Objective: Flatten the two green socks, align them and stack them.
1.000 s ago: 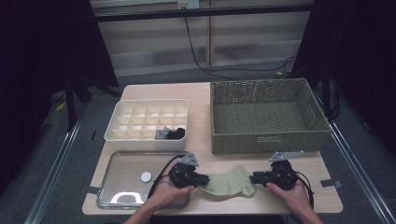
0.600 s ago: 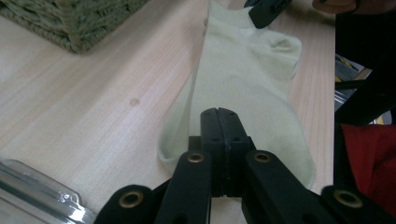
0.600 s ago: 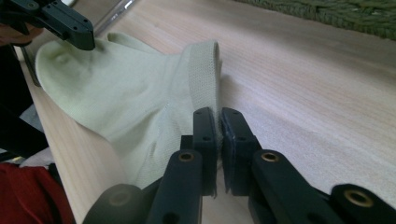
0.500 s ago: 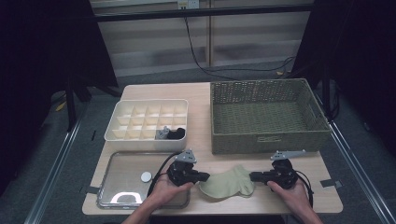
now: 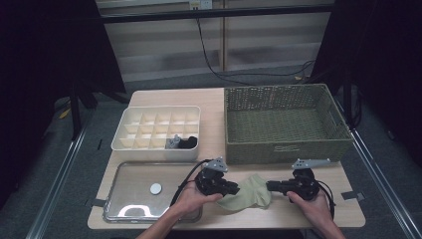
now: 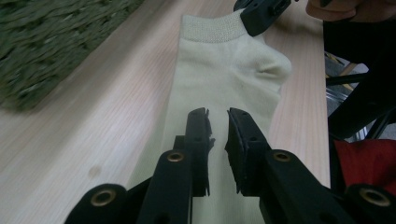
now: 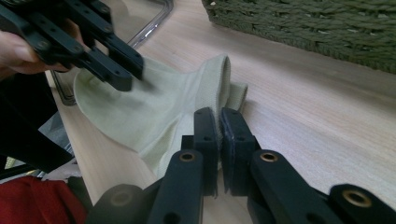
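Note:
A pale yellow-green sock [image 5: 247,195] lies flat on the wooden table near its front edge, between my two grippers. My left gripper [image 5: 234,189] hovers over the sock's foot part [image 6: 224,70]. Its jaws [image 6: 218,122] have just been opening and stand a narrow gap apart, with the fabric lying below them and none pinched between them. My right gripper [image 5: 271,186] is shut on the sock's ribbed cuff [image 7: 222,74], which stands up folded at its fingertips [image 7: 218,120]. The right gripper's tip [image 6: 254,18] sits on the cuff at the far end of the sock.
A green wicker basket [image 5: 283,124] stands just behind the sock. At the left are a white compartment box [image 5: 154,129] holding a dark item [image 5: 184,143] and a metal tray [image 5: 134,191] with a small white disc [image 5: 156,188]. The table's front edge is close.
My left gripper has slid right along the sock toward the right gripper, and its jaws have parted slightly. The right gripper stays in place on the cuff.

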Demonstrator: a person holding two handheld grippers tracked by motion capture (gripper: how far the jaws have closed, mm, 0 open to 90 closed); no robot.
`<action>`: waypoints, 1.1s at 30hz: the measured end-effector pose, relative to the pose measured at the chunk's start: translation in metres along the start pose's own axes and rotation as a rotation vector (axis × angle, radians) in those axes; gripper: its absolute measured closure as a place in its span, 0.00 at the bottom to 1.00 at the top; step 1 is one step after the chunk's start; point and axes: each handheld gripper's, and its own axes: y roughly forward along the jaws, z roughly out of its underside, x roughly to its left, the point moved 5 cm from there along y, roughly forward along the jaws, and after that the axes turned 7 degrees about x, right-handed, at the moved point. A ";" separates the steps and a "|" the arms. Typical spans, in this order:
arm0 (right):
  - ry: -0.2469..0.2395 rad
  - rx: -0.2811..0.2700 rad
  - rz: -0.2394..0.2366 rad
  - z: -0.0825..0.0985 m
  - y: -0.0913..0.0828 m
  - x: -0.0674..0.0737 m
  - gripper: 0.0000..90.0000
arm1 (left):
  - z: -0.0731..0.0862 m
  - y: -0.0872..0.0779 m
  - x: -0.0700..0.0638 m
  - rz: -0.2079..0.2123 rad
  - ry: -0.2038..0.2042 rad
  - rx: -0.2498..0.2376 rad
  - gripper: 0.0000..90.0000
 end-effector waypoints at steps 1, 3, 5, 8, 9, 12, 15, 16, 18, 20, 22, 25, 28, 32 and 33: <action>0.004 0.000 -0.002 0.000 0.000 0.001 0.95 | -0.001 0.004 0.000 -0.002 0.003 0.007 0.88; 0.000 -0.001 -0.005 -0.001 -0.001 0.002 0.95 | -0.002 0.011 -0.002 0.001 0.005 0.021 0.88; -0.006 -0.006 -0.011 -0.002 -0.001 0.004 0.95 | -0.003 0.015 -0.002 0.001 0.006 0.023 0.88; -0.014 -0.009 -0.016 -0.005 -0.001 0.006 0.95 | -0.003 0.017 -0.002 -0.019 0.006 0.044 0.86; -0.015 -0.008 -0.019 -0.005 -0.001 0.007 0.95 | -0.003 0.022 -0.003 -0.023 0.020 0.054 0.86; -0.016 -0.015 -0.024 -0.008 -0.001 0.008 0.95 | -0.003 0.023 -0.003 -0.026 0.010 0.050 0.86; -0.018 -0.028 -0.034 -0.012 -0.002 0.010 0.95 | -0.004 0.025 -0.005 -0.031 0.014 0.039 0.86; -0.018 -0.030 -0.039 -0.014 -0.002 0.012 0.95 | -0.004 0.024 -0.005 -0.036 0.022 0.056 0.86; -0.025 -0.038 -0.045 -0.017 -0.001 0.014 0.95 | -0.004 0.025 -0.006 -0.033 0.012 0.043 0.86; -0.030 -0.044 -0.056 -0.020 -0.001 0.017 0.95 | -0.004 0.025 -0.006 -0.036 0.012 0.048 0.86; -0.040 -0.057 -0.064 -0.023 -0.001 0.020 0.95 | -0.005 0.027 -0.007 -0.031 0.008 0.034 0.86; -0.044 -0.061 -0.074 -0.027 0.000 0.024 0.95 | -0.006 0.028 -0.007 -0.036 0.011 0.037 0.86; -0.049 -0.068 -0.086 -0.031 0.002 0.028 0.95 | -0.008 0.030 -0.009 -0.034 0.010 0.035 0.86; -0.060 -0.073 -0.102 -0.037 0.006 0.033 0.96 | -0.009 0.031 -0.010 -0.040 0.010 0.030 0.86; -0.060 -0.070 -0.105 -0.038 0.008 0.035 0.96 | -0.009 0.031 -0.009 -0.038 0.009 0.028 0.86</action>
